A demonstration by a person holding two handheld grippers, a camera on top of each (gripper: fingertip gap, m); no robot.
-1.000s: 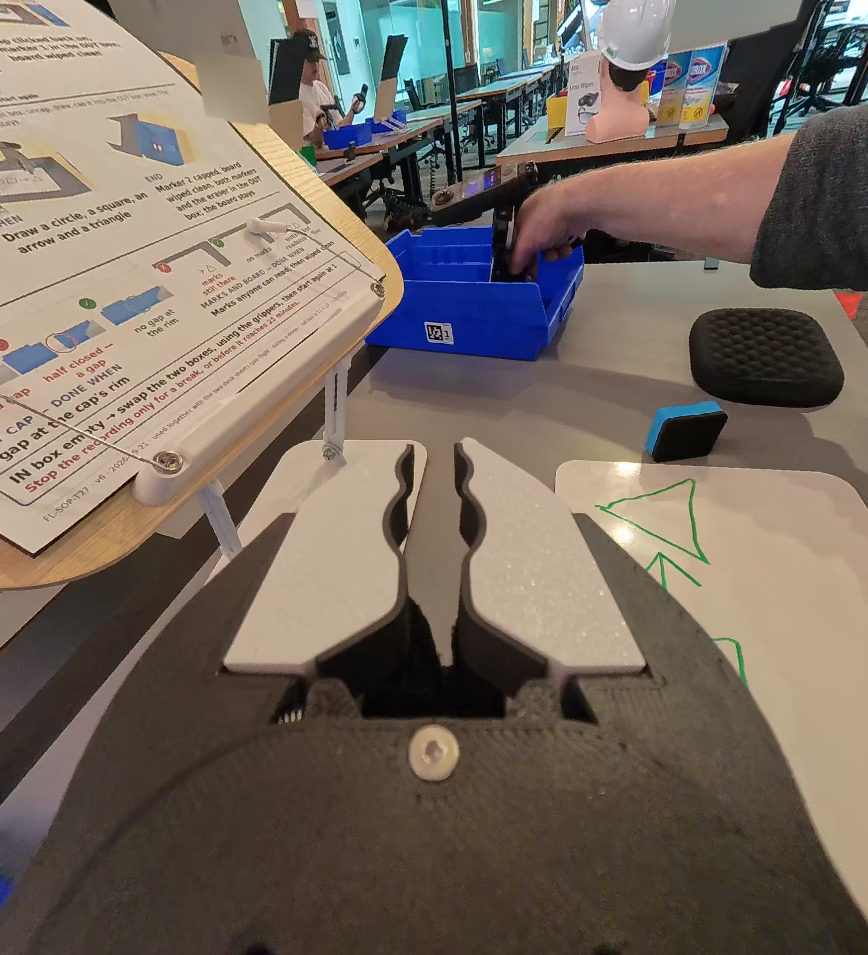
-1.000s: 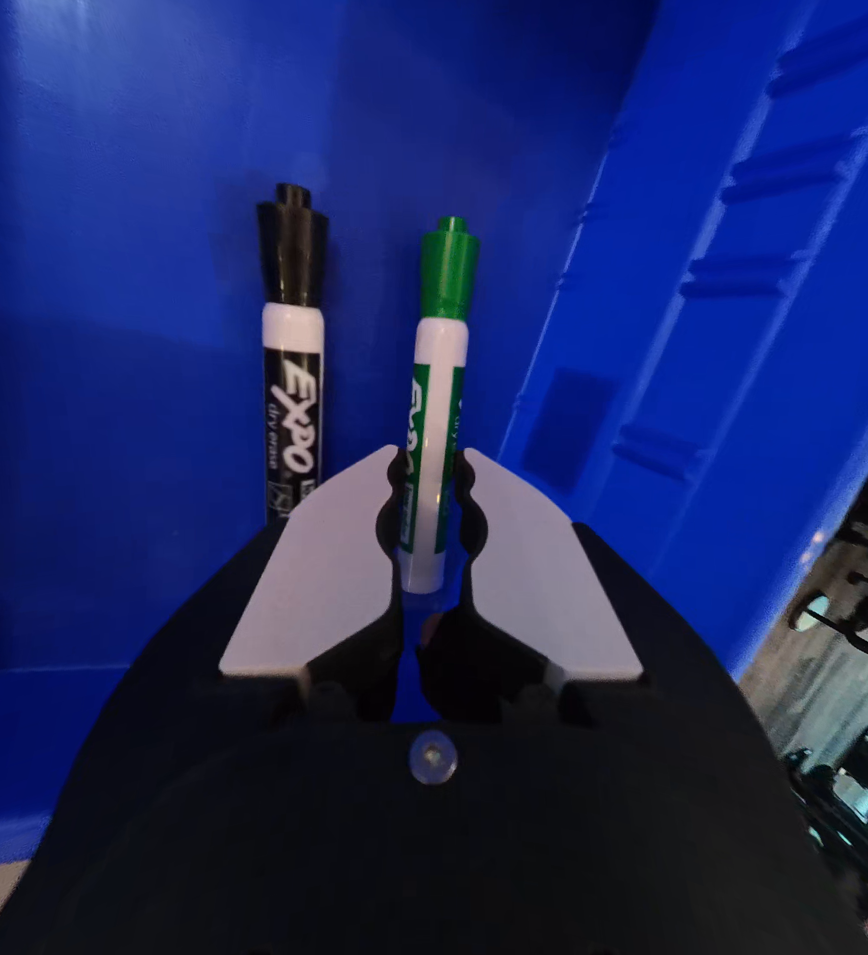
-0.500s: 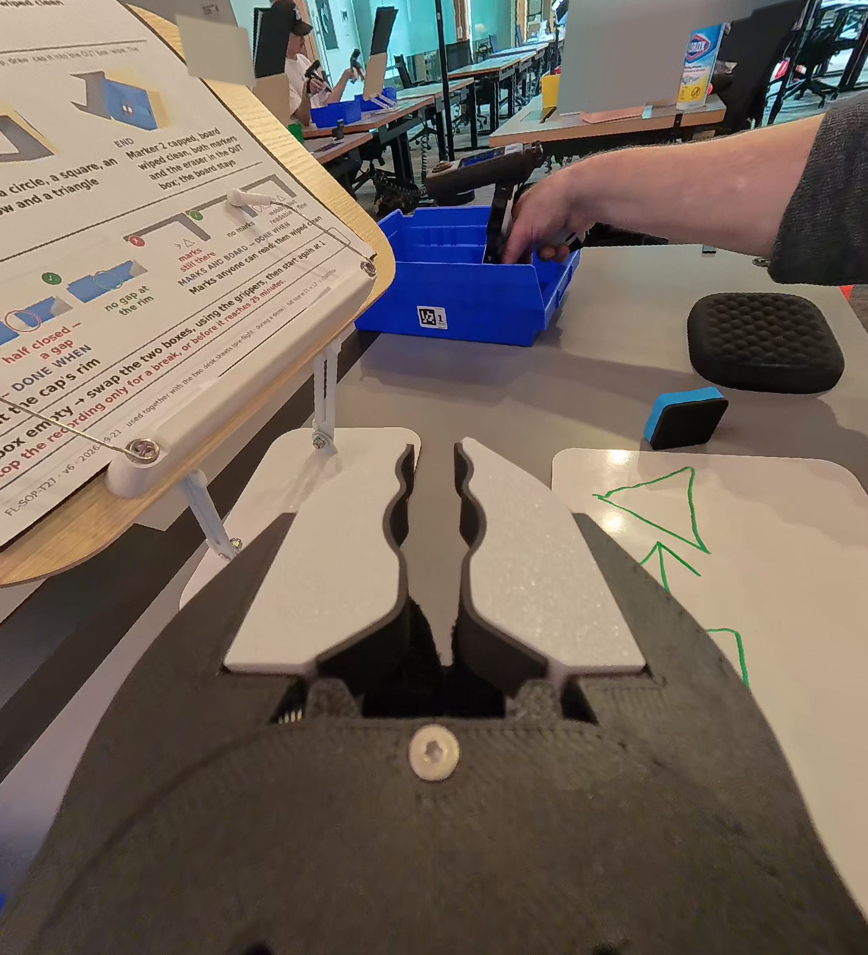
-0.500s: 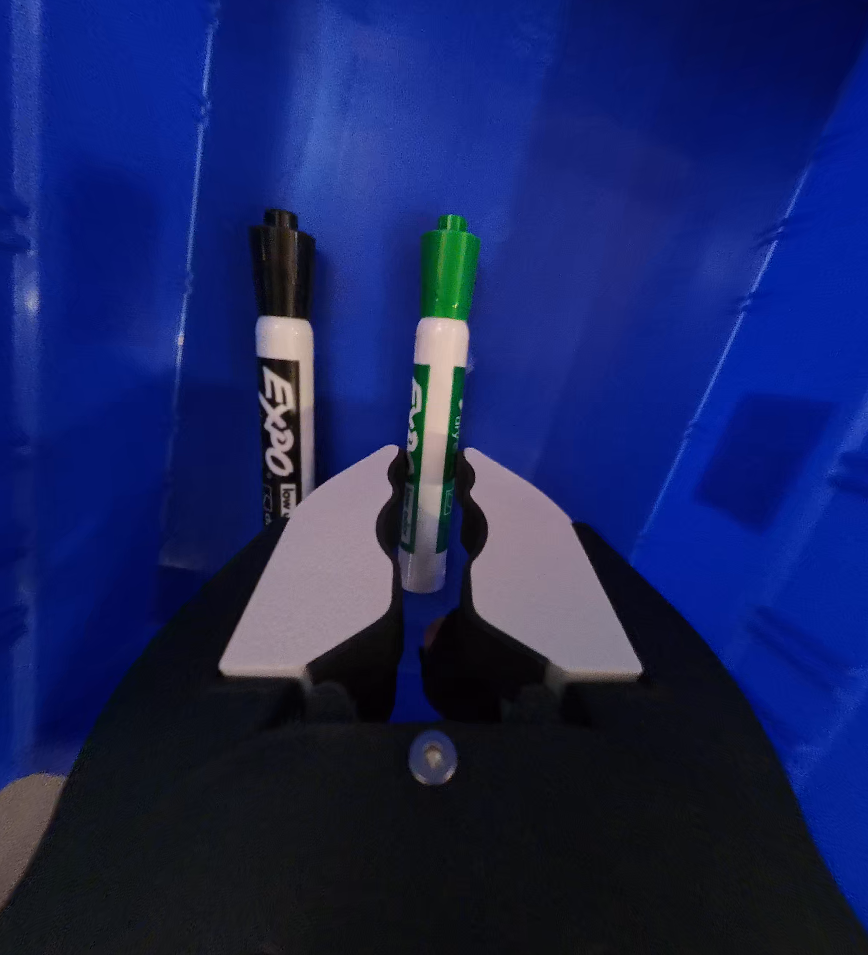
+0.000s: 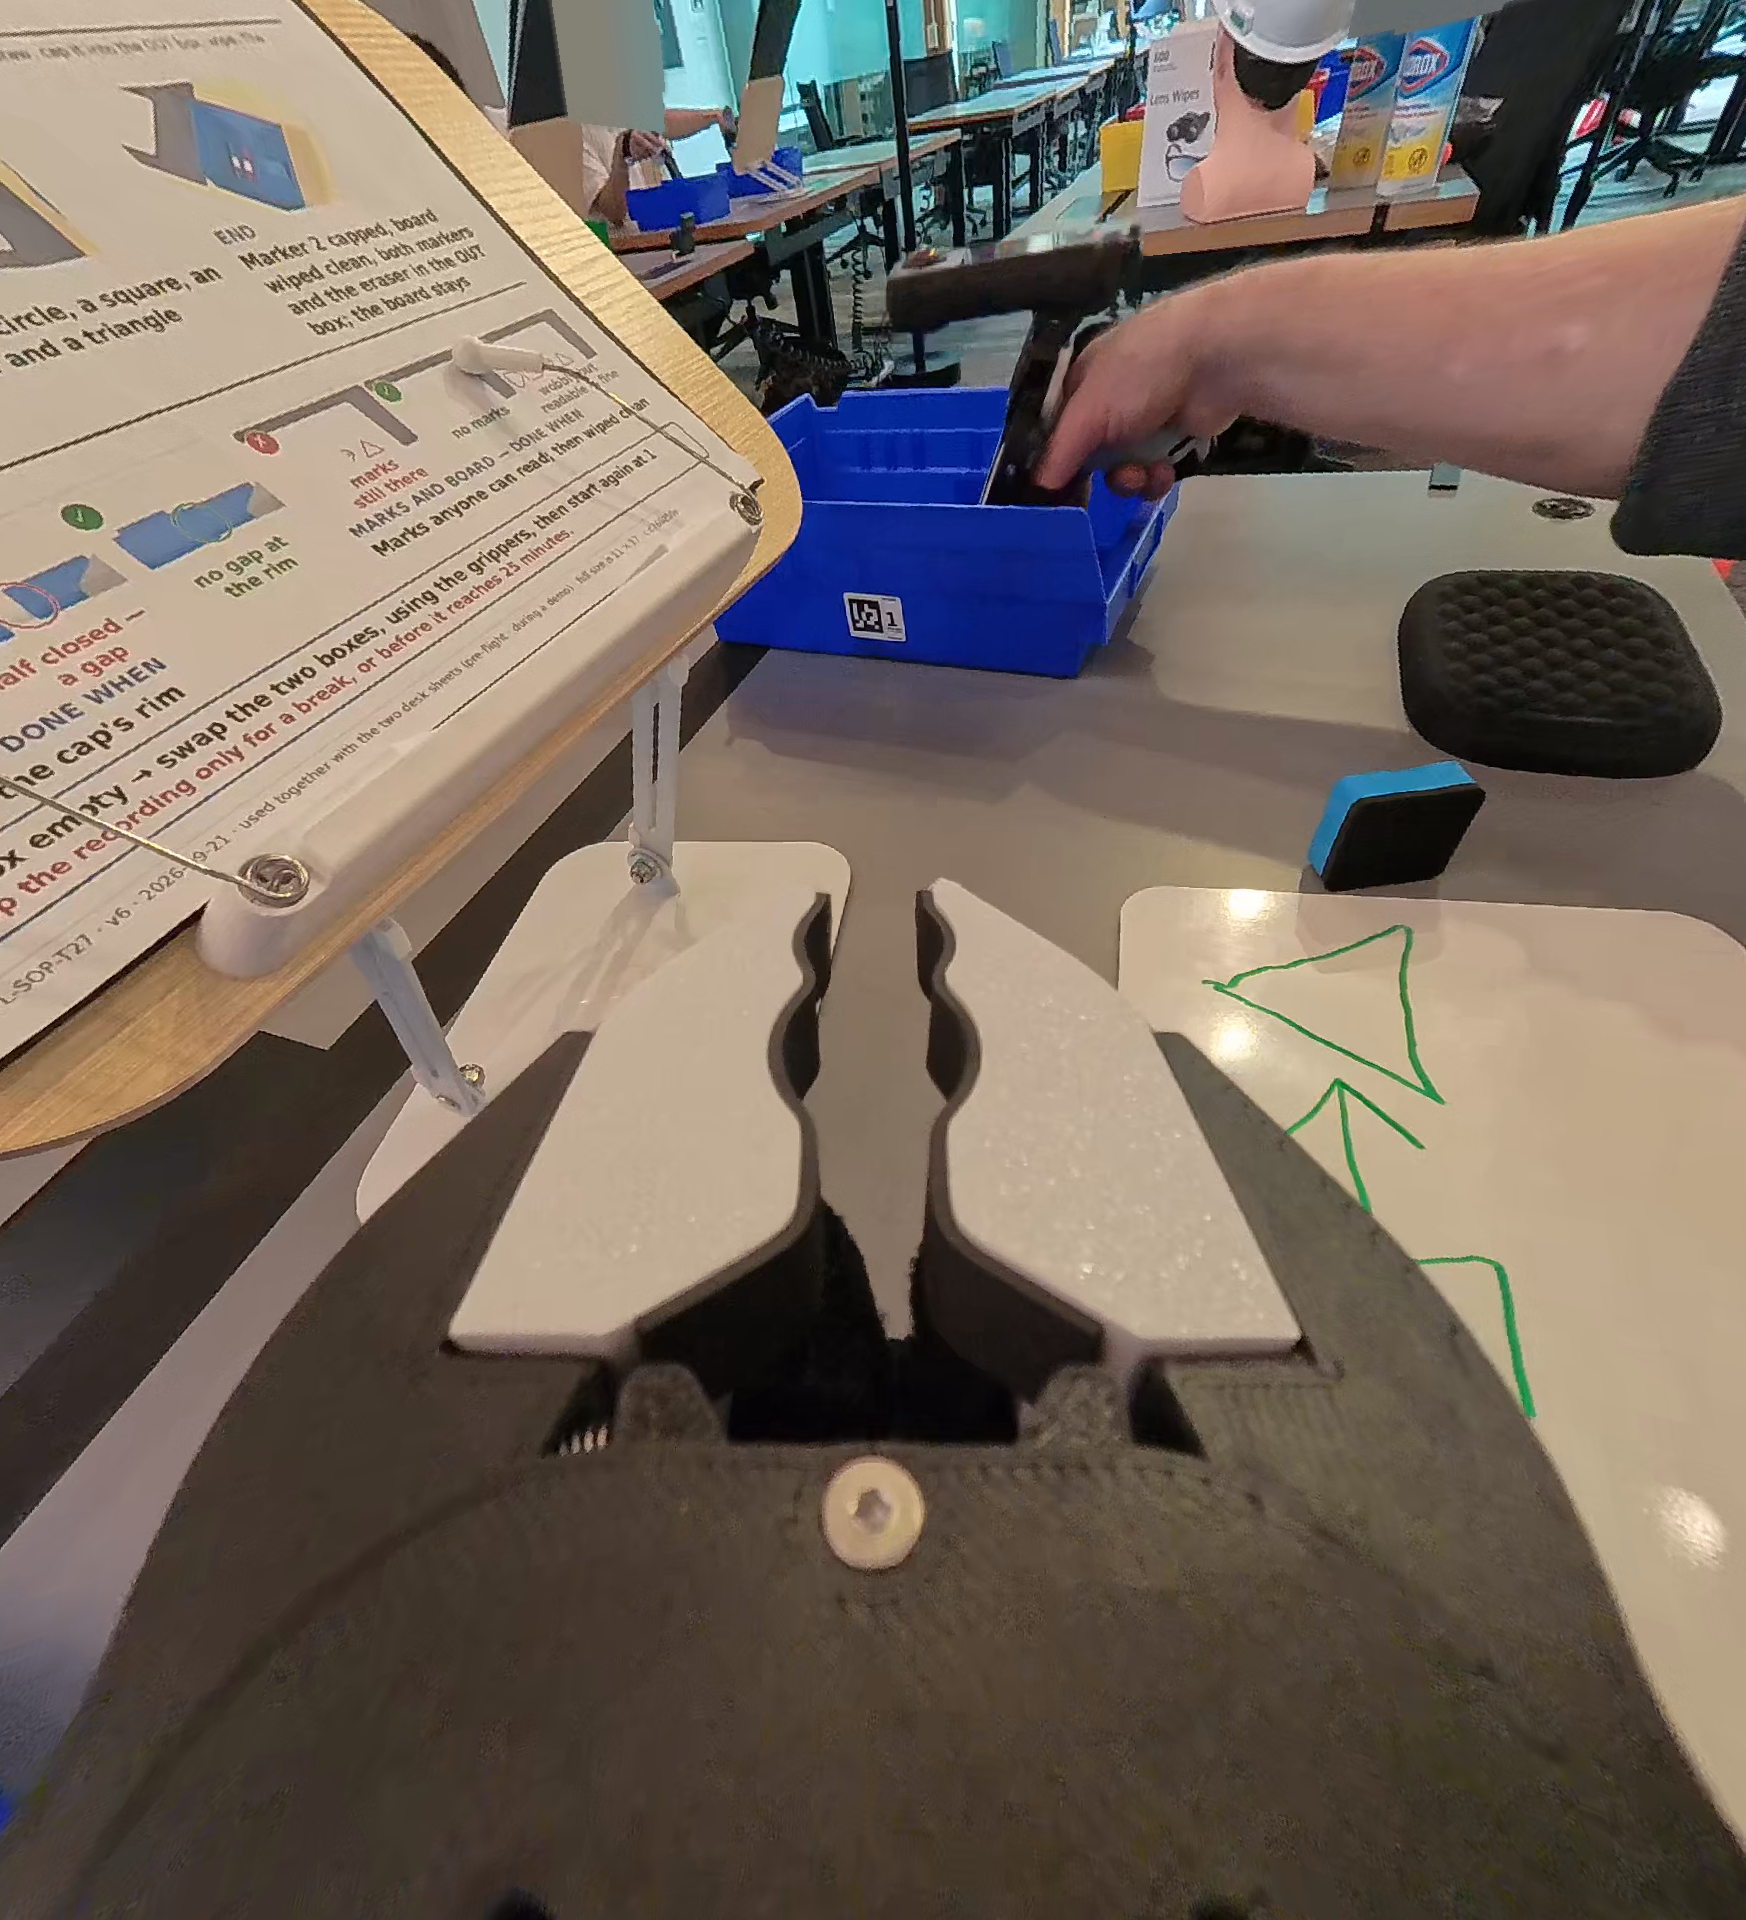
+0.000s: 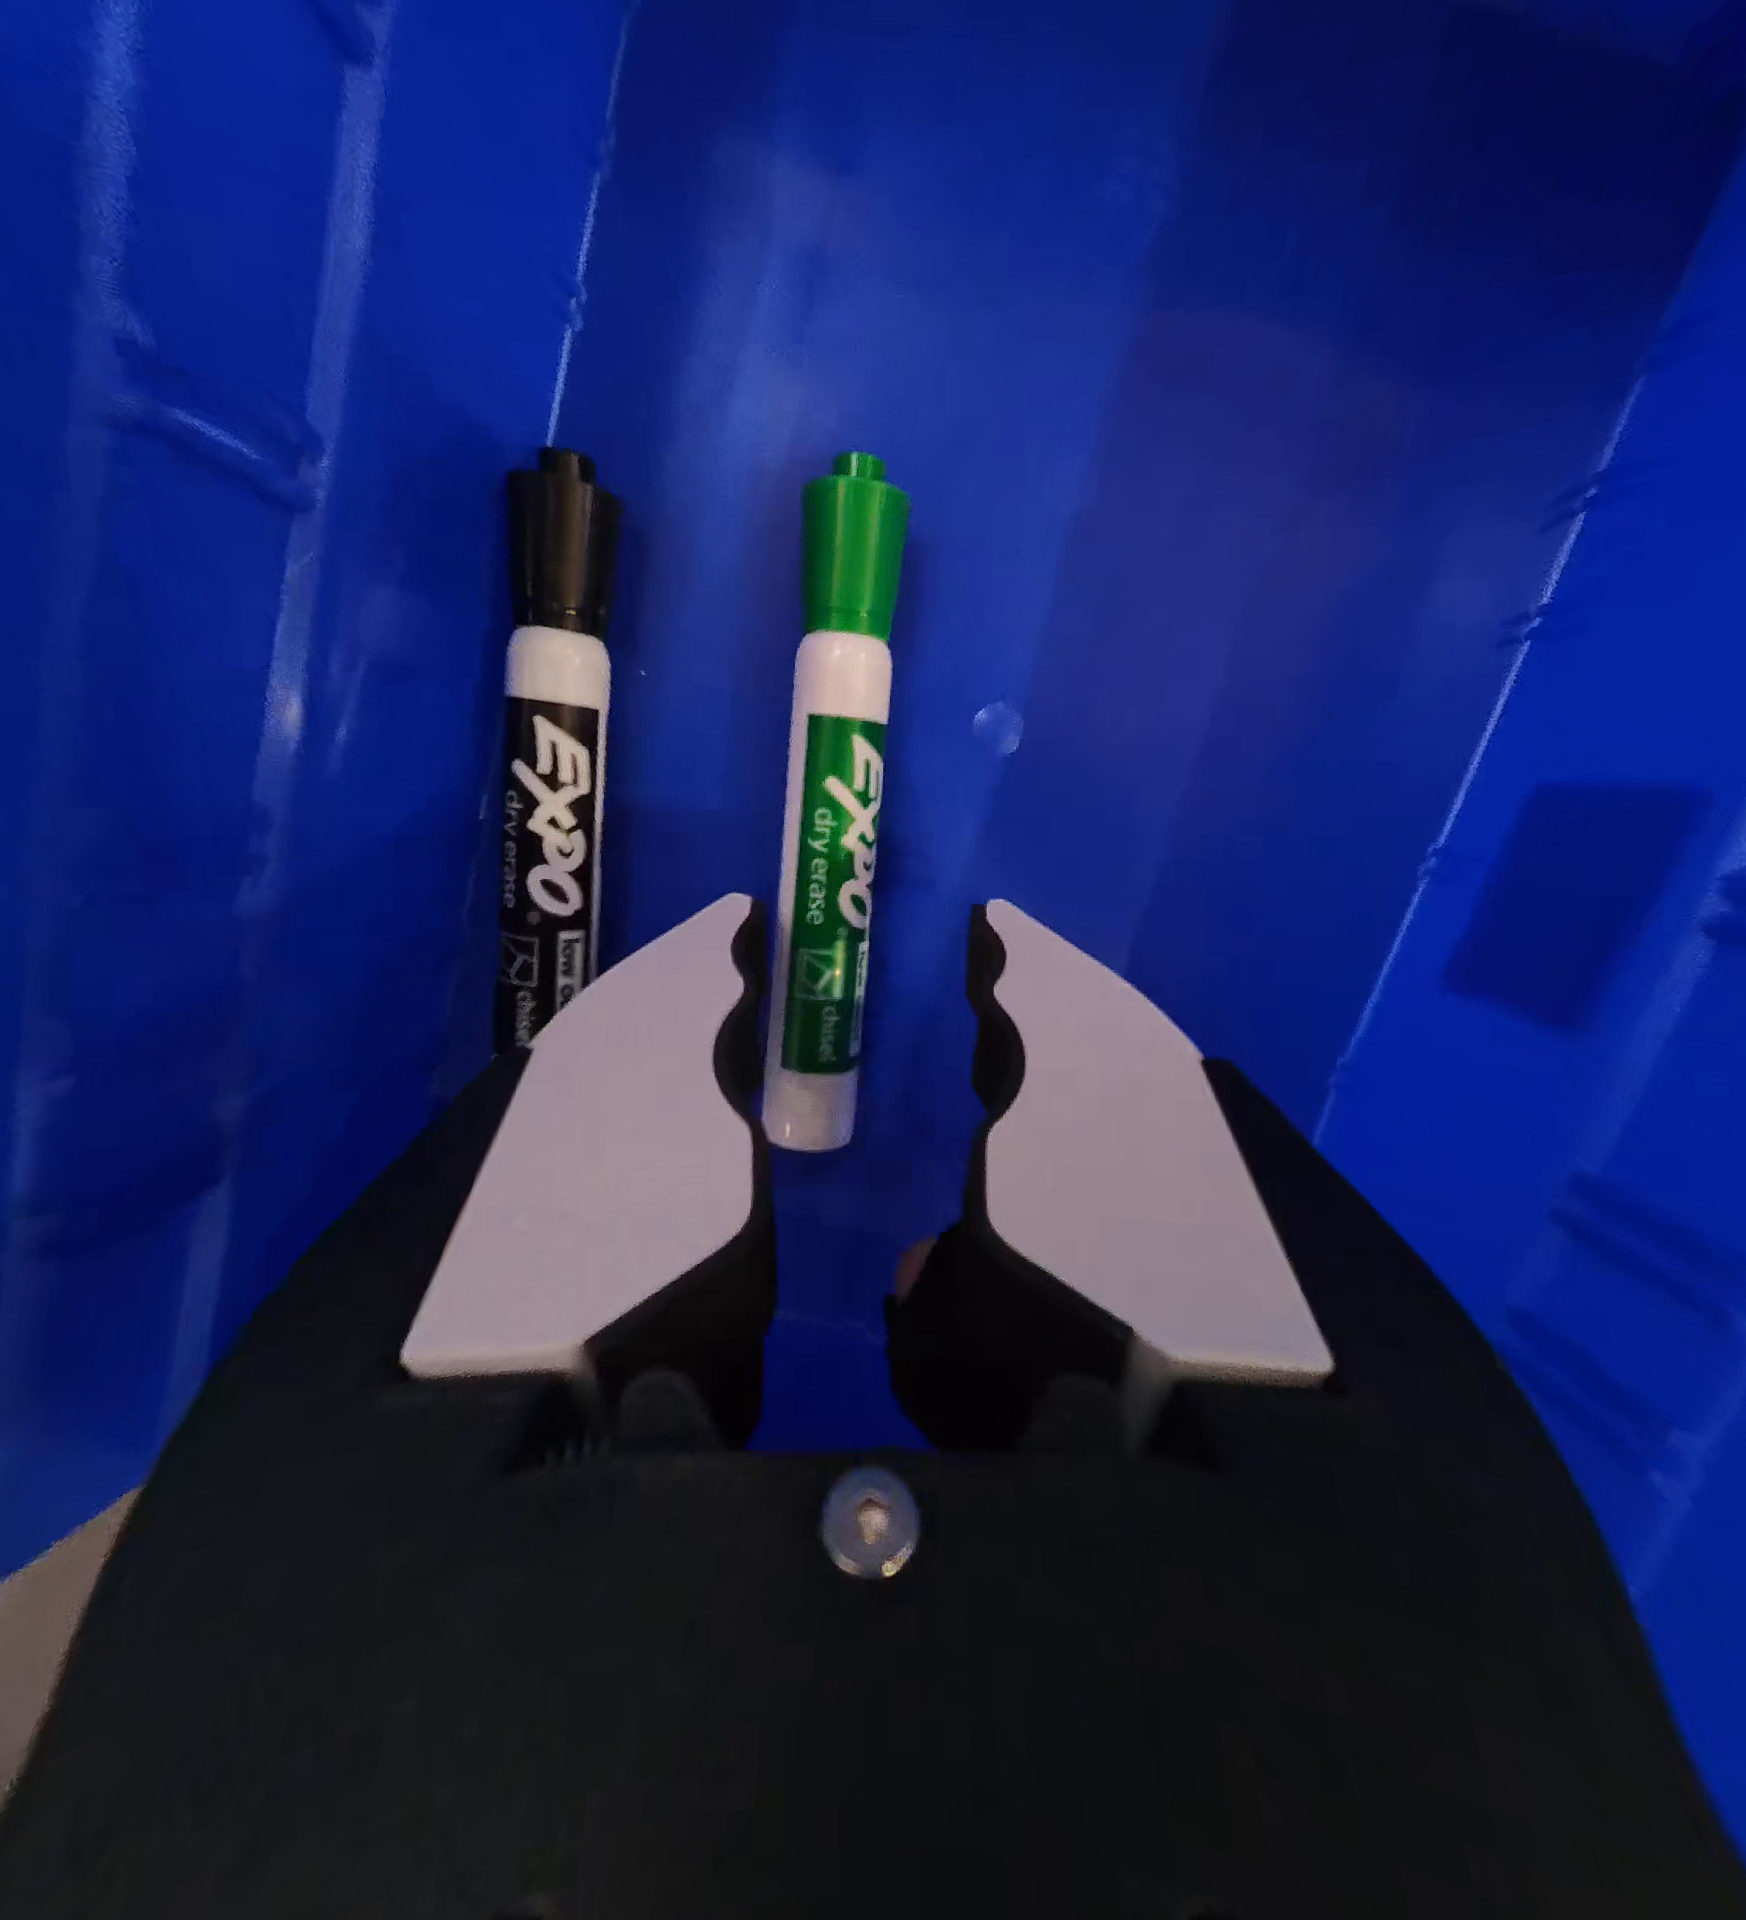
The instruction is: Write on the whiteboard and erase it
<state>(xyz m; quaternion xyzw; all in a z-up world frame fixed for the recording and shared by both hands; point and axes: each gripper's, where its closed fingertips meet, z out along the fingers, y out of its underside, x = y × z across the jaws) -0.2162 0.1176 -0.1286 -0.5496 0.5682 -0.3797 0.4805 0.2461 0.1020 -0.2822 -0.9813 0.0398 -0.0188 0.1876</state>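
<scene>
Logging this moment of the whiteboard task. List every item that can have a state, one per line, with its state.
Left gripper: open, holding nothing, above the table.
Right gripper: open inside the blue bin.
Green marker: capped, lying in the bin, a gap to the right pad.
Black marker: capped, lying in the bin.
Whiteboard: green marks on it, not erased.
Eraser: on the table, untouched.

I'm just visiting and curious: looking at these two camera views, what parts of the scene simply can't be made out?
- Whiteboard, left wrist view: the left gripper body covers the lower green drawing.
- Black marker, right wrist view: its lower end is behind a finger.
- Blue bin, left wrist view: its contents are behind its wall and the hand.
- Instruction sheet, left wrist view: cut off by the frame edge.
</scene>
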